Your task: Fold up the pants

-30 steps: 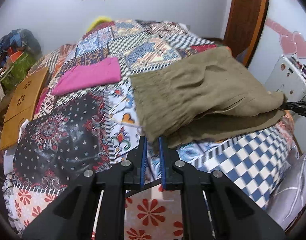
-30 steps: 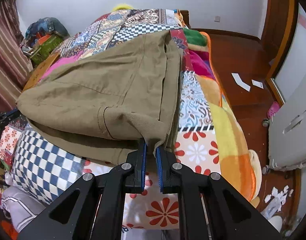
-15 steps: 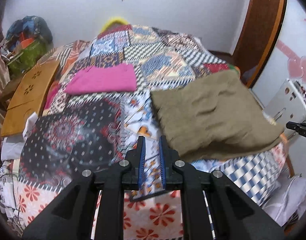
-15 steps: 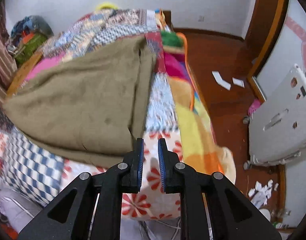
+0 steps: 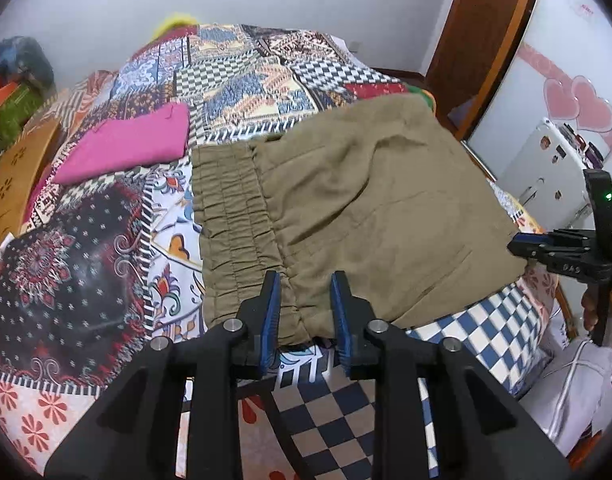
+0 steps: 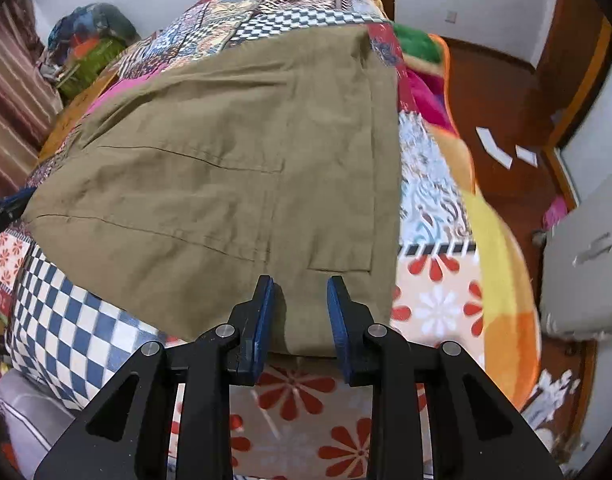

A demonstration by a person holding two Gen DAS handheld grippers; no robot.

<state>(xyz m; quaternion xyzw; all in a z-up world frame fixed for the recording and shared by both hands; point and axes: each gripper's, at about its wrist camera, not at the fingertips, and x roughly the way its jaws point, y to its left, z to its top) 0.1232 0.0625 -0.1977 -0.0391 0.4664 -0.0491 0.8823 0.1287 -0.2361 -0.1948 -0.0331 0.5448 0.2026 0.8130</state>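
Note:
Olive-green pants point(image 5: 366, 208) lie folded on the patchwork quilt point(image 5: 65, 280) of a bed, with the gathered elastic waistband point(image 5: 233, 216) at their left end. My left gripper point(image 5: 304, 294) sits at the near edge by the waistband. Its jaws are opening, and the cloth edge lies loose between them. My right gripper point(image 6: 299, 294) is at the near edge of the pants point(image 6: 225, 168) by a pocket seam. Its jaws are opening too, over cloth, with no pinch. That right gripper point(image 5: 546, 248) also shows at the pants' right corner in the left wrist view.
A folded pink garment point(image 5: 125, 148) lies behind the pants to the left. A wooden board point(image 5: 13, 176) and bags point(image 5: 13, 80) line the bed's left side. A white appliance point(image 5: 546, 168) and a wooden door point(image 5: 490, 40) stand right. Paper scraps point(image 6: 494, 148) lie on the floor.
A second ago both grippers were shut on lifted corners of the pants. They let go and the pants settled flat. Both have since come in over the near edge with jaws parted.

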